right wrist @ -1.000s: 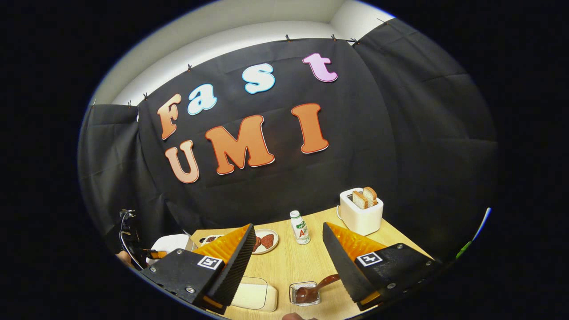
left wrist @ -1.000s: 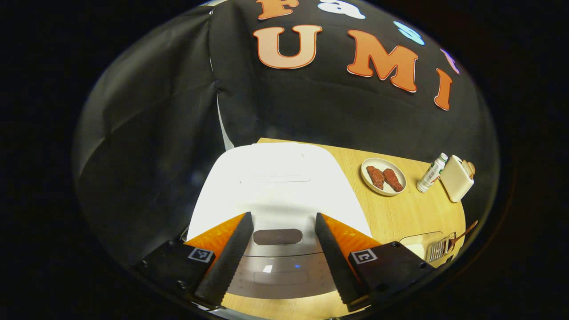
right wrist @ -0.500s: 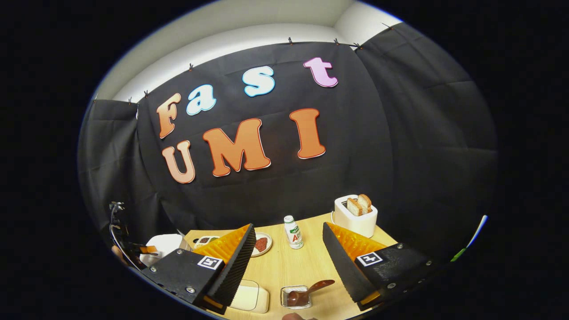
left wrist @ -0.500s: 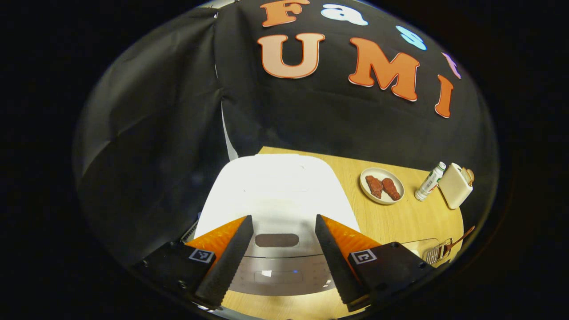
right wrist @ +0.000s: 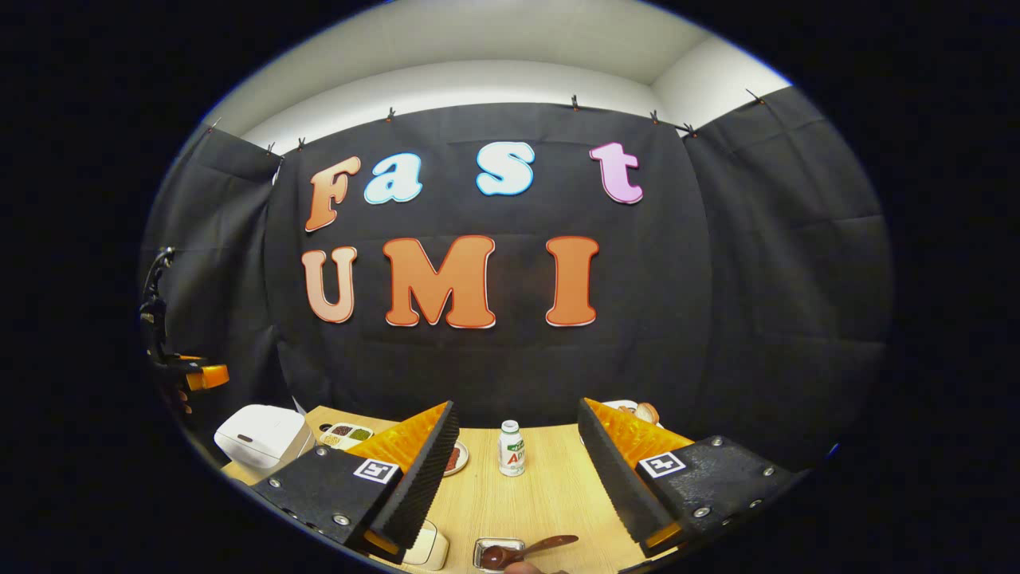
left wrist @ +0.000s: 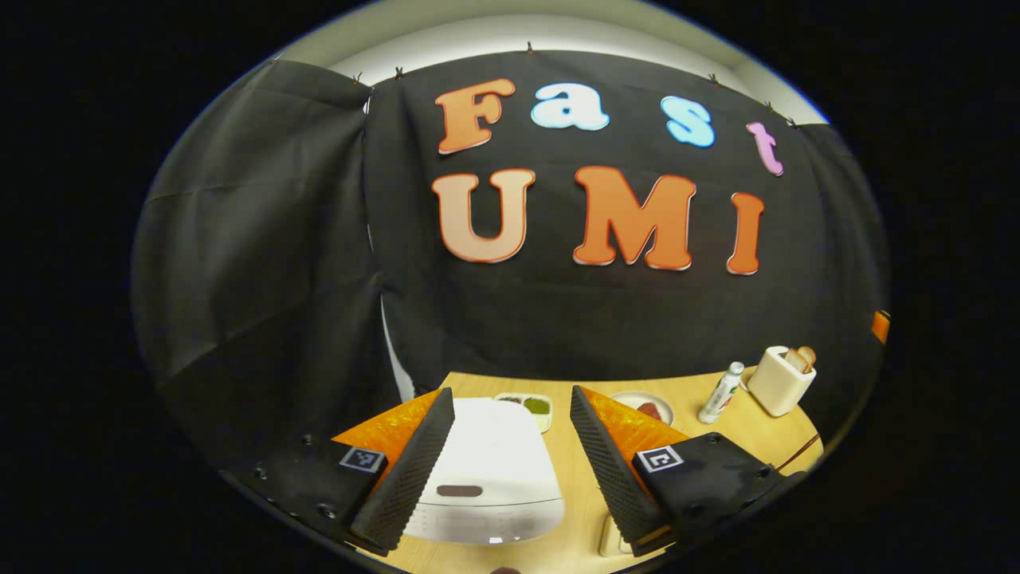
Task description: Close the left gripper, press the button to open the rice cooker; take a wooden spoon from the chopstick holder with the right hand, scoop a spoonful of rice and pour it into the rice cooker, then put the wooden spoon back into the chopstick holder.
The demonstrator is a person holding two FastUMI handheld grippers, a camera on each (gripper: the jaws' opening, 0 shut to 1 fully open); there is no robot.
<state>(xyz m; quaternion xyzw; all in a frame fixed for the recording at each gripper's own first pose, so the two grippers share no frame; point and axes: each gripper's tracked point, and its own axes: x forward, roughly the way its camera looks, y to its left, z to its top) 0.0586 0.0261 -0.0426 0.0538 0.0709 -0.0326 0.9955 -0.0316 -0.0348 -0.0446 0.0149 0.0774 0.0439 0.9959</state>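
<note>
Both grippers' jaws are standing released, gripping nothing. Left gripper [left wrist: 510, 470] is hovering above the wooden table [left wrist: 701, 434], its fingers framing the white rice cooker [left wrist: 486, 470], whose lid is lying shut. Right gripper [right wrist: 518, 478] is hanging further right of the cooker [right wrist: 259, 437], over a spoon [right wrist: 522, 550] resting in its holder [right wrist: 488, 554]. Behind the holder a bottle [right wrist: 511, 449] is standing upright.

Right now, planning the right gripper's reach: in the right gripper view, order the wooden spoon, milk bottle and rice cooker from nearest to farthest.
1. Wooden spoon, just ahead, low between the fingers.
2. Milk bottle, centre, farther back.
3. Rice cooker, far left.
</note>
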